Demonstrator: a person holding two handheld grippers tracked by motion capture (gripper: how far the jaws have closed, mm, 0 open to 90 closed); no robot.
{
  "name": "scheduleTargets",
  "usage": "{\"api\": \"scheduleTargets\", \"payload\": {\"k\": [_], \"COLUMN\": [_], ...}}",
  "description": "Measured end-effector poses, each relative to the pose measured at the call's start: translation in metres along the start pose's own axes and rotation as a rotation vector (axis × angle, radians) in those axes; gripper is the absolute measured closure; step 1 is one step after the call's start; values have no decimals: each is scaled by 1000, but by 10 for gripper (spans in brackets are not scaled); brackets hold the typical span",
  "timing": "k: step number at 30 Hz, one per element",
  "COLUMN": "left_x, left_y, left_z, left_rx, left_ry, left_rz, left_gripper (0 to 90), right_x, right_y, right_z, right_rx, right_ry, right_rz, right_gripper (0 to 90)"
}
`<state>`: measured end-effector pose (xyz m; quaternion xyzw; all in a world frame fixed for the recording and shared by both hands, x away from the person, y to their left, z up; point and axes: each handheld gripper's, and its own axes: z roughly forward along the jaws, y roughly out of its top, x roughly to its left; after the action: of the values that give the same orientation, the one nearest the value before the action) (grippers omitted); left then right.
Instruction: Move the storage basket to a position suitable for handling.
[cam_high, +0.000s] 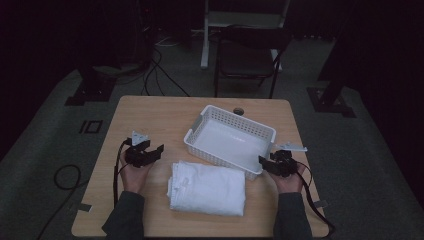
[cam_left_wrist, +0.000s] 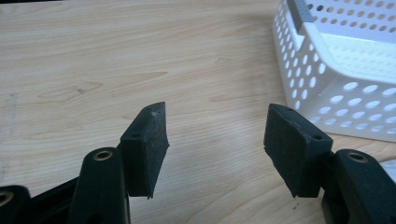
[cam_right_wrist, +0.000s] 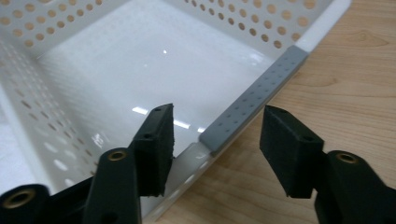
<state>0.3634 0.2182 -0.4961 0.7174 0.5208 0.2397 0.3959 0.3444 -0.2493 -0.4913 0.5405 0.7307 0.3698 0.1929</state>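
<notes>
Left tongs (cam_high: 159, 148) and right tongs (cam_high: 262, 160) both gape, released, low over the wooden table (cam_high: 150, 112), flanking a folded white cloth (cam_high: 209, 189); white perforated basket (cam_high: 201, 144) just behind it. Dark room.

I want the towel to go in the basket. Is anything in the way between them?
Nothing visible is. The folded white towel lies right in front of the white basket, almost touching its near wall, and the basket is empty. The left gripper and right gripper are open at the sides.

We see a matt wood-grain surface (cam_high: 150, 115), a glossy perforated white plastic basket (cam_high: 202, 125), and soft white folded cloth (cam_high: 207, 189).
</notes>
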Motion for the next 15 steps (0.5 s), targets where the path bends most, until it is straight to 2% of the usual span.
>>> {"api": "scheduleTargets", "payload": {"k": [2,9,15], "left_x": [-2,-8,-13], "left_y": [0,1,3], "left_z": [3,6,3], "left_rx": [19,29,17], "left_ry": [-30,-48,-63], "left_rz": [11,26,33], "left_gripper": [376,378,380], "right_x": [1,2,4], "right_y": [1,3,9], "right_z": [0,3,13], "right_rx": [4,-10,-30], "right_ry": [-10,-26,-24], "right_rz": [0,20,30], "right_gripper": [471,524,569]}}
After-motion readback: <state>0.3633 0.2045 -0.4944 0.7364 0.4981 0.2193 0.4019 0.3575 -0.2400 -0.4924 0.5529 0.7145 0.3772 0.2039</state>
